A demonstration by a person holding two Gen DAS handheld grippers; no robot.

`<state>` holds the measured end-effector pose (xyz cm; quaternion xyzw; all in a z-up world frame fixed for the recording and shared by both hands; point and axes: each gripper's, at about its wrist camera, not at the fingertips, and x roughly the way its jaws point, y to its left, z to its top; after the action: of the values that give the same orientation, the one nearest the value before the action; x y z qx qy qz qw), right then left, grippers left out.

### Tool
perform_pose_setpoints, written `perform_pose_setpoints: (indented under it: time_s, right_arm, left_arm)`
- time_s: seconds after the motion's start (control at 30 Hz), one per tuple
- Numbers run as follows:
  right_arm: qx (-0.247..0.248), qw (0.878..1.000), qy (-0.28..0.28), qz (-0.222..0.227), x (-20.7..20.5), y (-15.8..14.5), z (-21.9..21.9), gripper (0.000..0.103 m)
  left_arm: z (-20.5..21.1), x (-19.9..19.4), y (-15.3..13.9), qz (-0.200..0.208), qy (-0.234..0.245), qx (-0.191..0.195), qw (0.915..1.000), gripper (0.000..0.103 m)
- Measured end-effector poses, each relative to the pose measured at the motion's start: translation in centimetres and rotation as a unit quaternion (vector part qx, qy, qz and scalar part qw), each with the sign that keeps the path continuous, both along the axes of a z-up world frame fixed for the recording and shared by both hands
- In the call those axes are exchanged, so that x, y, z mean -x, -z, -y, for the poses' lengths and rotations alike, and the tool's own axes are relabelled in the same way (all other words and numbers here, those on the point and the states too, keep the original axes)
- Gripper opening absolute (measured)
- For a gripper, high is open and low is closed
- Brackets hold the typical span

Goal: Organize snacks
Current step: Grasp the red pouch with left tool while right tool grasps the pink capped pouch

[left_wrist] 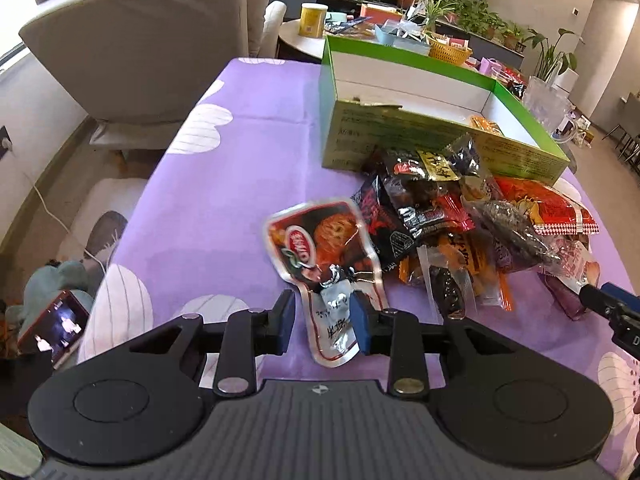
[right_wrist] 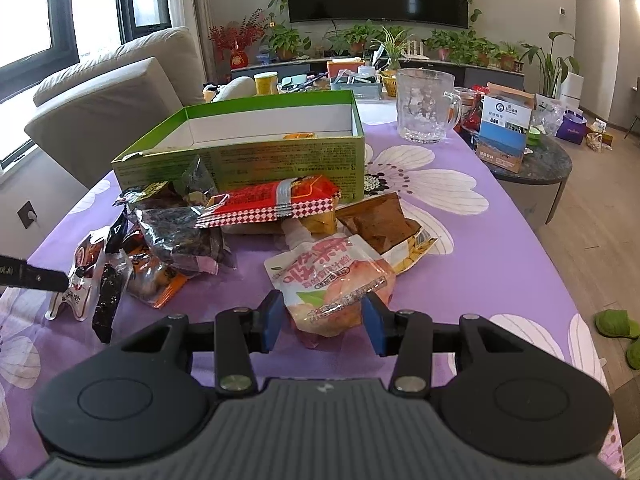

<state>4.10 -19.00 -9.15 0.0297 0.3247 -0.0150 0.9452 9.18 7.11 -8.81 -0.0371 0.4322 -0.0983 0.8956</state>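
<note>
Bright daylight, sharp fisheye views.
We see window [right_wrist: 28, 12] glare at left, curved edges, slight blur on the foil packet [left_wrist: 320, 248].

Black tongs [left_wrist: 322, 320] with blue pads [left_wrist: 357, 314], silver screws, ribbed grey housing.

The box [right_wrist: 248, 160] sits on the counter [right_wrist: 500, 264], with one small snack [right_wrist: 298, 135] inside it. A heap of snacks [left_wrist: 460, 224] lies in front of the box. The jug [right_wrist: 426, 106] stands behind and to the right of the box. One pouch [right_wrist: 332, 280] lies nearest, in front of the heap.
</note>
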Motion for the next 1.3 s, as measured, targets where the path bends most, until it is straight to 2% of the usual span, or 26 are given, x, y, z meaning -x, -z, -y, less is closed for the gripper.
perform_pose_setpoints:
  time_s: [0.2, 0.27, 0.33, 0.53, 0.67, 0.83, 0.97, 1.03, 1.2, 1.3]
  right_arm:
    - [0.037, 0.999, -0.025, 0.019, -0.2, -0.7, 1.4, 0.047]
    - [0.027, 0.999, -0.040, 0.019, -0.6, -0.5, 2.4, 0.047]
    - [0.010, 0.997, -0.077, 0.010, -1.3, 0.1, 3.1, 0.047]
    - [0.019, 0.990, -0.138, 0.022, -2.4, 0.5, 3.8, 0.047]
    - [0.046, 0.979, -0.197, 0.001, -2.8, -0.4, 4.0, 0.047]
    - [0.039, 0.967, -0.252, -0.011, -4.1, -0.2, 5.3, 0.047]
    - [-0.019, 0.966, -0.257, -0.033, -5.6, 0.1, 6.3, 0.050]
    - [-0.030, 0.966, -0.253, -0.036, -5.8, 0.1, 6.2, 0.052]
    - [0.008, 0.962, -0.271, -0.027, -4.6, 0.0, 4.7, 0.053]
    - [0.011, 0.956, -0.292, -0.027, -4.3, -0.1, 4.5, 0.053]
  left_arm:
    - [0.8, -0.8, 0.5, -0.026, 0.004, 0.020, 0.9994, 0.026]
    - [1.2, -0.9, 0.7, -0.028, 0.006, 0.020, 0.9994, 0.026]
    - [1.4, -1.0, 0.6, -0.029, 0.006, 0.017, 0.9994, 0.026]
    - [1.0, -2.0, 0.5, -0.047, -0.009, 0.040, 0.9981, 0.026]
    - [0.9, -2.4, 0.6, -0.047, -0.007, 0.048, 0.9977, 0.026]
    - [0.8, -2.5, 0.8, -0.035, -0.010, 0.054, 0.9979, 0.026]
    - [0.8, -2.5, 0.8, -0.033, -0.006, 0.052, 0.9981, 0.026]
    - [0.8, -2.5, 0.8, -0.032, -0.005, 0.051, 0.9982, 0.026]
    - [1.0, -2.4, 0.8, -0.029, -0.004, 0.044, 0.9986, 0.026]
    - [1.1, -2.3, 0.8, -0.028, -0.002, 0.040, 0.9988, 0.026]
